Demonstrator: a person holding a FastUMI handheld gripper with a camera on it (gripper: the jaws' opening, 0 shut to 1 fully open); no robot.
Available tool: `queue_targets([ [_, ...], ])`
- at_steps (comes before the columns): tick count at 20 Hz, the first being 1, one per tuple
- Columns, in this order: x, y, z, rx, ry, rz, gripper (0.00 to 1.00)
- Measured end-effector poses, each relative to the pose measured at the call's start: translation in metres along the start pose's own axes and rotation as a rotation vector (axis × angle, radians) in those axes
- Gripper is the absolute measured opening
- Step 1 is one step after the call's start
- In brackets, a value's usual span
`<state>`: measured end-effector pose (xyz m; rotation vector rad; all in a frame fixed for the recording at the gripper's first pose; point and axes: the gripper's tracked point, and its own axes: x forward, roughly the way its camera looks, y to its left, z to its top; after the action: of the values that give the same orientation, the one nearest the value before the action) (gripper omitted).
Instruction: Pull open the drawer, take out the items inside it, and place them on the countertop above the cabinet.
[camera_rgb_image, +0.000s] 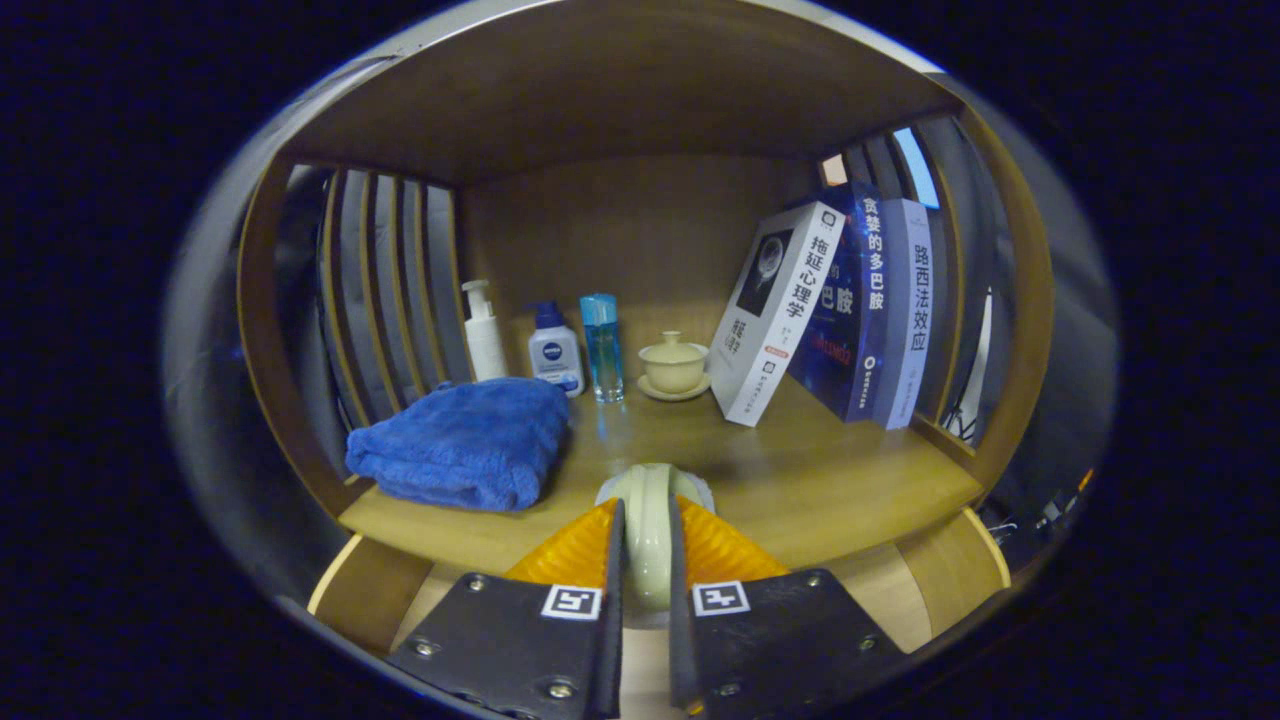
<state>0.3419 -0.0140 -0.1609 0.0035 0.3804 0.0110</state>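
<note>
I log the tool (646, 560) closed on a pale cream ceramic cup (648, 520), held edge-on, both fingers pressing its sides, over the front edge of the wooden desk (830, 490). Beyond the fingers I list: a folded blue towel (462, 440) to the left; along the back wall a white pump bottle (484, 332), a white bottle with a blue cap (555, 350), a clear blue bottle (601, 346), and a cream lidded teacup on a saucer (673, 366); three leaning books (840, 315) to the right.

Towel (462, 440) left, bottles (556, 350) behind it, books (840, 315) right on shelf (820, 480)
</note>
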Motion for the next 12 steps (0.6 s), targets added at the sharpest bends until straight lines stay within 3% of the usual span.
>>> queue_targets([
  [4,0.034,-0.002,0.006,0.086,0.008,-0.001,0.20],
  [12,0.066,-0.007,0.018,0.087,-0.043,-0.028,0.20],
])
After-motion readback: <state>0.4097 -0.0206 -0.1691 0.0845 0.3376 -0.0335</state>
